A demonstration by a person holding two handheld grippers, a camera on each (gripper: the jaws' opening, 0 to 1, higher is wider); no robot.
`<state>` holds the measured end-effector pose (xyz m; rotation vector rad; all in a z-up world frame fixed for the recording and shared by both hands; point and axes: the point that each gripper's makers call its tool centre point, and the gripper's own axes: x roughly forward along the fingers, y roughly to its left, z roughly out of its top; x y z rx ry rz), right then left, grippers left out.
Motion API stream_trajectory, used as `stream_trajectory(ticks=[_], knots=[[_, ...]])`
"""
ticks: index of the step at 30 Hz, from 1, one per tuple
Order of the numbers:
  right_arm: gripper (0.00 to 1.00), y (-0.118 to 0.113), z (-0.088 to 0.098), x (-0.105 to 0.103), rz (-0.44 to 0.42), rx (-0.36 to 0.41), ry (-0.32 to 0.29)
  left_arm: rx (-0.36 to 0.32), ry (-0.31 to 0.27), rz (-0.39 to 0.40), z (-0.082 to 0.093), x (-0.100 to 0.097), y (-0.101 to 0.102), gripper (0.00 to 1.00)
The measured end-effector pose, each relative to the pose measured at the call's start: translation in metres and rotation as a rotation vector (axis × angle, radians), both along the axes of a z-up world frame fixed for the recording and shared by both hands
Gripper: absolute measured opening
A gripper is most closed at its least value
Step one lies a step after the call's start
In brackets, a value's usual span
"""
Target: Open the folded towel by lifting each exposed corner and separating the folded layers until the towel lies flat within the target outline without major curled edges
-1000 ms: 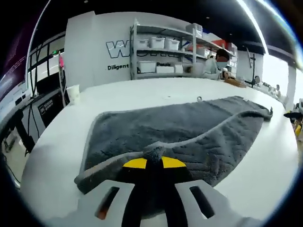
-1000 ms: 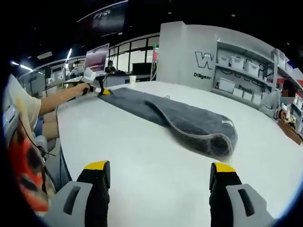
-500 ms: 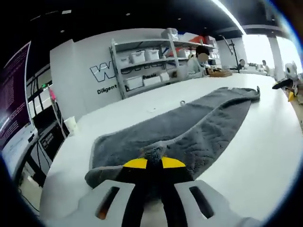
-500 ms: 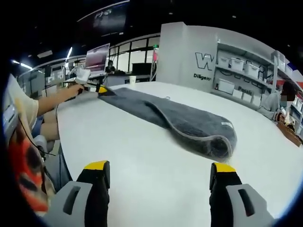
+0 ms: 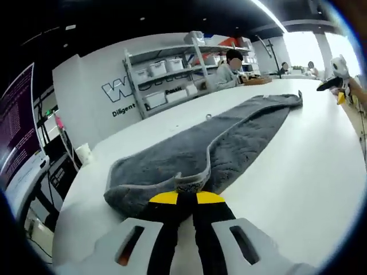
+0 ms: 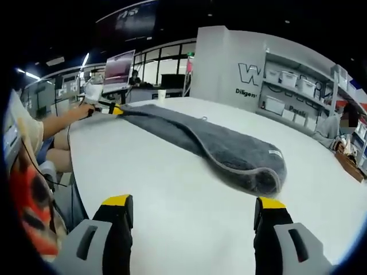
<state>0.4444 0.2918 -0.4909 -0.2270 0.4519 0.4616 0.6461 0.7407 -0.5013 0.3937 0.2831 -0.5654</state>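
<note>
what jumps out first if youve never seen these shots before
A long grey towel stretches across the white table, still folded lengthwise, with its pale-trimmed edge curling over near the right gripper's end. The left gripper is shut on a corner at the other end, while the right gripper hovers open over bare tabletop. Behind stands a white wall with shelves of bins.

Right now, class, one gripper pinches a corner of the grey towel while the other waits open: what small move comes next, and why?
Probably bring the open right gripper forward to the rounded, folded far end of the grey terry towel. The left gripper is shut on a near corner, the towel lies stretched long across the white table, and its layers are still doubled over there.
</note>
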Motion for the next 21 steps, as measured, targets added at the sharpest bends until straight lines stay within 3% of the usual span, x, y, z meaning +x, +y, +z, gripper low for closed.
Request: stream_trajectory(ticks=[5,11,13,14,21], knots=[[0.87,0.004,0.0,0.0,0.014,0.013,0.008,0.064,0.013,-0.021,-0.012,-0.008,0.003,0.07],[0.86,0.008,0.005,0.003,0.026,0.01,0.002,0.045,0.037,-0.037,-0.017,-0.011,0.006,0.1],[0.87,0.009,0.005,0.003,0.028,0.011,0.003,0.046,0.066,-0.057,-0.023,-0.015,0.003,0.14],[0.87,0.009,0.004,0.003,0.03,0.013,0.003,0.033,0.046,-0.07,-0.021,-0.015,0.001,0.17],[0.87,0.01,0.001,0.002,0.028,0.012,0.011,-0.065,0.075,-0.067,-0.016,-0.019,-0.001,0.37]])
